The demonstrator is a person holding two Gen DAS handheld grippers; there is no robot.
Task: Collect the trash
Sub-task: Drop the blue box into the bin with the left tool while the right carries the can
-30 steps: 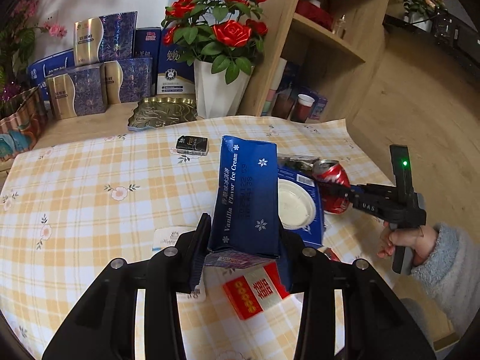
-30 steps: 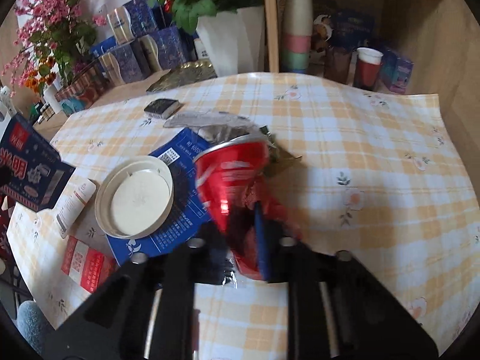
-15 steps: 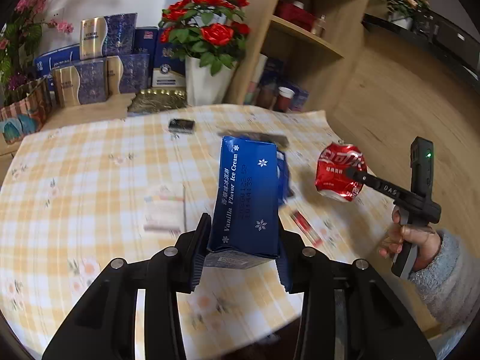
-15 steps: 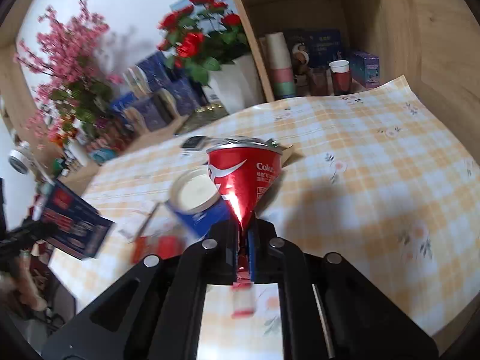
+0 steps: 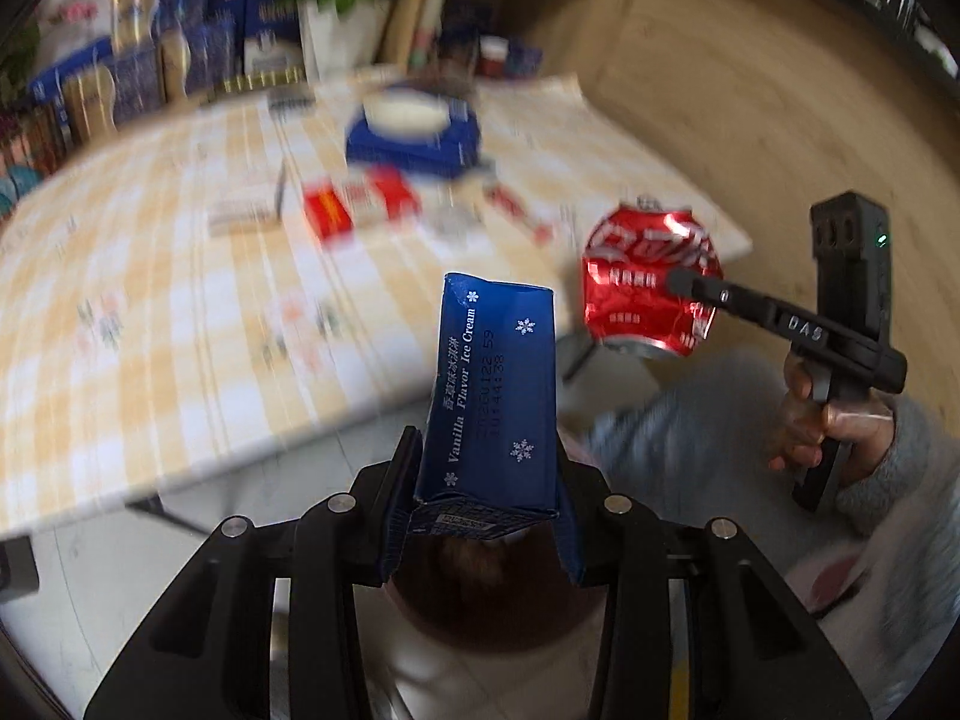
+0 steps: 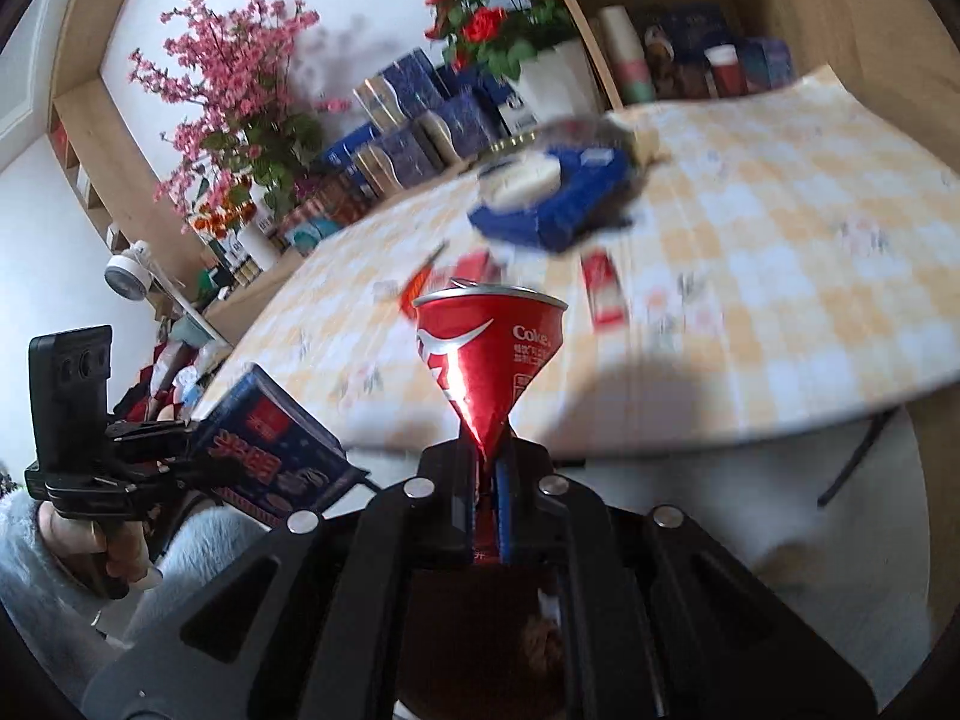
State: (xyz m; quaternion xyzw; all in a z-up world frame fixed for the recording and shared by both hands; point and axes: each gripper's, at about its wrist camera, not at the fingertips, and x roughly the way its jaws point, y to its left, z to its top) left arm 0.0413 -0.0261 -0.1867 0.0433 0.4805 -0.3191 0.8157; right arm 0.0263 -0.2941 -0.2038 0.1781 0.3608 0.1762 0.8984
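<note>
**A:** Since both pieces of trash are off the table, where exactly do you have them?

**B:** I have the blue carton (image 5: pixel 492 396) upright between my left gripper's (image 5: pixel 486 516) fingers, clamped on its lower end so the long body sticks out ahead of the tips. The crushed red can (image 6: pixel 489 354) sits in my right gripper (image 6: pixel 489 480), whose fingers are pressed almost together on the flattened bottom; the wide top flares out beyond them.

**A:** Why pinch the can there?

**B:** I'd say the squashed end is the only part thin enough for a firm hold. The carton's flat sides suit a wider squeeze.

**A:** And what lies past the fingers?

**B:** Beyond both sets of tips, the table (image 5: pixel 150 360) with its checked cloth. A blue box (image 6: pixel 552 204) with a white lid (image 5: pixel 405 111) on it and some red wrappers (image 5: pixel 357 207) lie there, well apart from either grip. Below my fingers I see something dark and round, possibly a bin, though I can't tell.
</note>
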